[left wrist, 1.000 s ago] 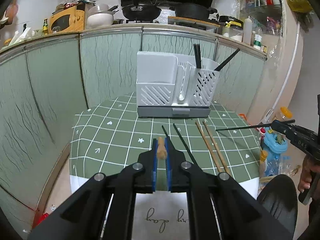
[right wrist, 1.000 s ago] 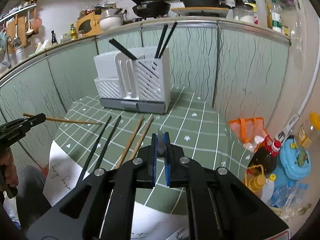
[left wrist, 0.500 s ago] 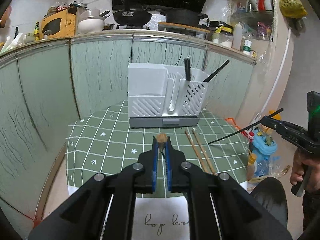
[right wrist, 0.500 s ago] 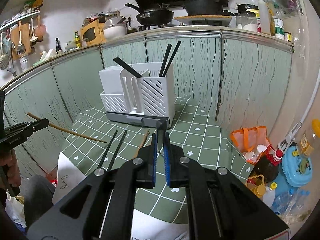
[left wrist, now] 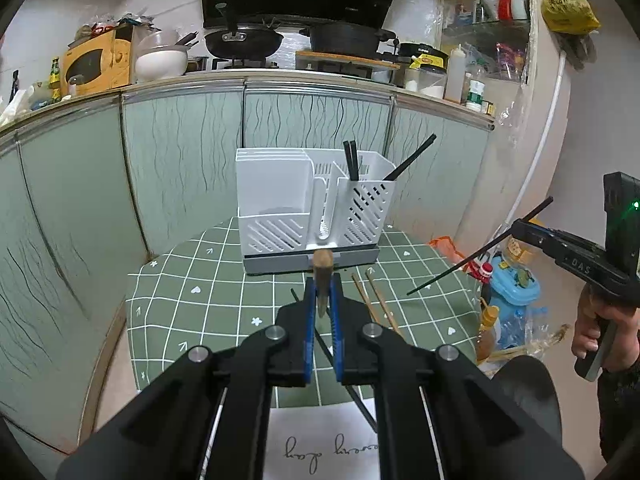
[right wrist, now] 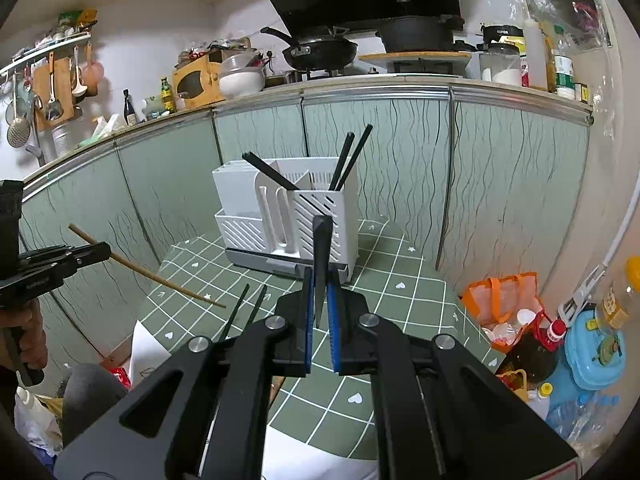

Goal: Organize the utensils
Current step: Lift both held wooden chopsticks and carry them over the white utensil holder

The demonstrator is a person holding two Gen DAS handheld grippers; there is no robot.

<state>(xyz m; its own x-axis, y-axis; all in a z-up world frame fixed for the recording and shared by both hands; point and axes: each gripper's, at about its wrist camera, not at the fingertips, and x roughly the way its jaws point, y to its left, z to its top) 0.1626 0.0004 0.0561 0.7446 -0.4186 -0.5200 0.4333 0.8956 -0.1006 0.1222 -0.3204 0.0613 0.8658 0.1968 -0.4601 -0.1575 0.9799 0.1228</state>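
A white slotted utensil holder (left wrist: 312, 208) stands at the back of the green checked table (left wrist: 208, 304); it also shows in the right wrist view (right wrist: 288, 220). Black chopsticks (left wrist: 352, 160) stand in its right compartment. My left gripper (left wrist: 322, 300) is shut on a wooden chopstick (left wrist: 322, 268), also seen from the right wrist view (right wrist: 152, 276), held above the table. My right gripper (right wrist: 320, 304) is shut on a black chopstick (right wrist: 322, 248), which shows at the right of the left wrist view (left wrist: 476, 252). Two wooden chopsticks (left wrist: 376, 300) and two black chopsticks (right wrist: 248, 308) lie on the table.
Green cabinet fronts (left wrist: 180, 160) curve behind the table. The counter above holds pans (left wrist: 240, 40) and jars. A blue container (right wrist: 592, 348), bottles and an orange bag (right wrist: 500, 300) sit on the floor to the right. White paper (left wrist: 324, 440) lies at the table's near edge.
Both grippers have risen and pulled back from the table, each carrying its chopstick. Both chopsticks have tilted from about level to pointing down at the table.
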